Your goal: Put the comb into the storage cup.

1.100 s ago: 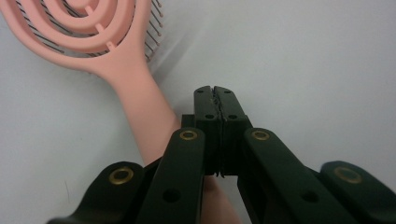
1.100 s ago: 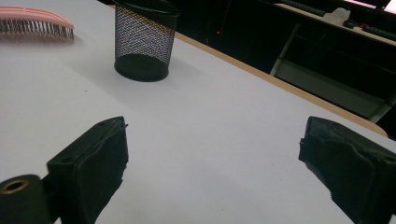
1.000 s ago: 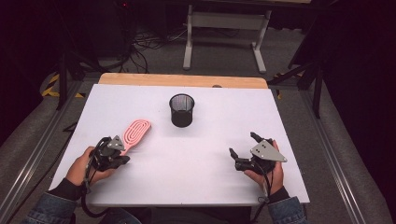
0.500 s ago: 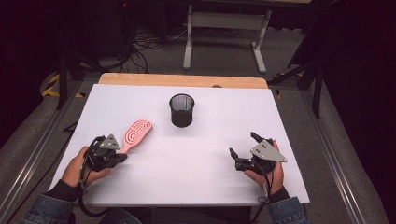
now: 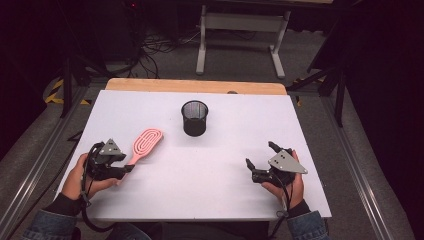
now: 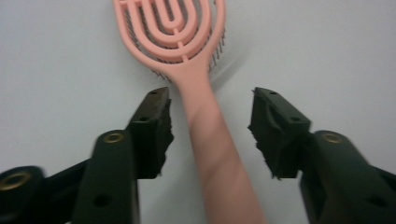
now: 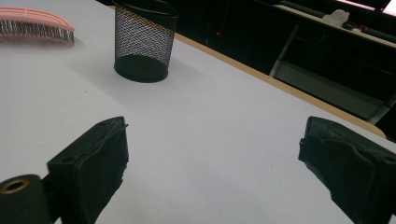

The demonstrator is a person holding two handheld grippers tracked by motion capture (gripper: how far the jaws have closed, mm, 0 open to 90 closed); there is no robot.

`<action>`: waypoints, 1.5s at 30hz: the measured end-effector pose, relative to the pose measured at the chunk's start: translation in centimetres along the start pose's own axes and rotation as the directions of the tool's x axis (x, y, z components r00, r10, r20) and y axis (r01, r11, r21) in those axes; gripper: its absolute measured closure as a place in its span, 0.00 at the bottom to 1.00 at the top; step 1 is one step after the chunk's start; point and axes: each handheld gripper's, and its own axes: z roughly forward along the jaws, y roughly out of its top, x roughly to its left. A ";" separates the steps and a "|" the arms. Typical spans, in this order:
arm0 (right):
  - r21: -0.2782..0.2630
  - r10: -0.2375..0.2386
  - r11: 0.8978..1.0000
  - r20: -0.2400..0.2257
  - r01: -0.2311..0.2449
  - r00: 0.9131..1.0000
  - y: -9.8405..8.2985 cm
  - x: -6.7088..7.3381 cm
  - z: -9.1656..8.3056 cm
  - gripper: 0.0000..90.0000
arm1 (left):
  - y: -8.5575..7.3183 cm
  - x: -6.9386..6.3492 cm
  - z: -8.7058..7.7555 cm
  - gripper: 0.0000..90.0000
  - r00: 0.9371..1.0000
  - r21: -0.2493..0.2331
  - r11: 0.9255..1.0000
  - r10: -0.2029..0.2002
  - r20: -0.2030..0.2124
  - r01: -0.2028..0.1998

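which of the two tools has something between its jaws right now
The left tool: its open jaws straddle the handle of the pink hairbrush without touching it. The right tool is open too, with bare white table between its jaws.

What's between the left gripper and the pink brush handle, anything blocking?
Nothing visible. The left gripper is open with the pink brush handle lying between its fingers, gaps on both sides. Bare white table lies around it; the mesh cup stands apart.
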 end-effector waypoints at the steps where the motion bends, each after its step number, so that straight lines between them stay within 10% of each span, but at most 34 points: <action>1: 0.000 0.000 1.000 0.000 0.000 1.000 0.0 0.0 0.0 0.09 | 0.0 0.1 0.1 0.39 1.000 0.001 1.000 -0.016 -0.014 0.016; 8: 0.004 0.001 1.000 -0.001 -0.001 1.000 -0.1 0.0 0.1 0.09 | 0.5 0.5 0.8 0.11 0.995 0.001 0.995 -0.098 -0.031 0.098; 25: 0.018 0.007 1.000 -0.001 -0.007 1.000 -0.2 0.0 0.4 0.09 | 1.7 1.8 4.9 0.11 0.991 0.134 0.982 -0.131 -0.025 0.133; 45: 0.015 0.006 1.000 0.004 -0.006 1.000 -0.1 0.1 0.4 0.09 | 2.8 1.7 5.3 0.52 0.993 0.171 0.979 -0.118 0.008 0.115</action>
